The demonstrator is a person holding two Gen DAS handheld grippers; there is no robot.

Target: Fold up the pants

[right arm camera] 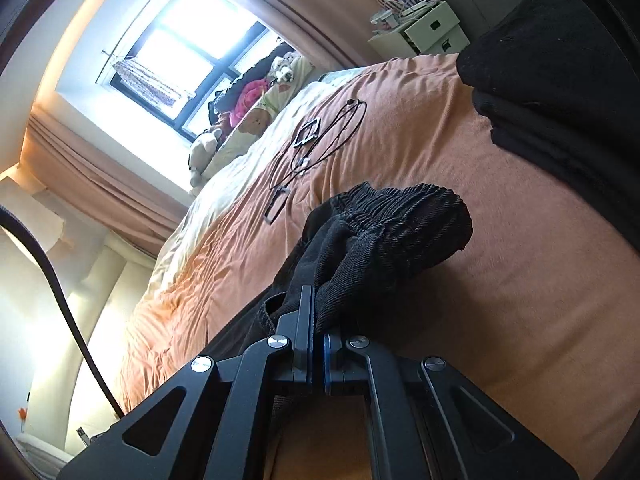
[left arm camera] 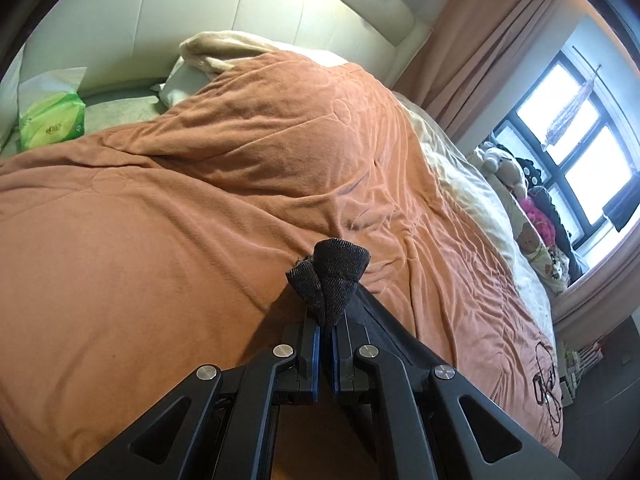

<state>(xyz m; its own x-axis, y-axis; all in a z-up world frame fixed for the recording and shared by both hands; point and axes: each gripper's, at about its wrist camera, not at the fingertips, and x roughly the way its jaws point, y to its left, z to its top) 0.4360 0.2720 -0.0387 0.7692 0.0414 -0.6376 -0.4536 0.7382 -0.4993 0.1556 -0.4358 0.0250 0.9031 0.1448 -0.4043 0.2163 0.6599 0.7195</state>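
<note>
Pants [left arm camera: 334, 276] in both grips here, dark and heavy-looking, held up off the orange blanket [left arm camera: 200, 208] that covers the bed.

Starting on the left: the left gripper [left arm camera: 325, 320] has its jaws pinched nearly together on a small bunched end of the dark cloth, likely a leg hem, though that is hard to confirm. The nub of fabric pokes up past the fingertips, and more black cloth trails away below and to the right. Beyond it, a green tissue pack [left arm camera: 52, 120] sits at the far left corner of the bed by the headboard, well apart from the action.

Over to the right: the right gripper [right arm camera: 316, 320] is clamped tight on the gathered waistband, its elastic ruching plain in the right wrist view, the band flopping over past the fingers. Behind it, a black cable [right arm camera: 320, 140] lies looped on the blanket towards the window-side edge, and a stack of dark folded clothes [right arm camera: 560, 100] rests at the far right edge of the bed.

So the step in hand looks like the pick-up: both ends secured, the garment lifted clear, nothing folded yet. Next, the move calls for drawing the two hands apart to pull the cloth taut and flat, then lowering it onto the open stretch of blanket between cable and stack. The risk, by the look of it, is that slim left-hand pinch slipping under the weight.
</note>
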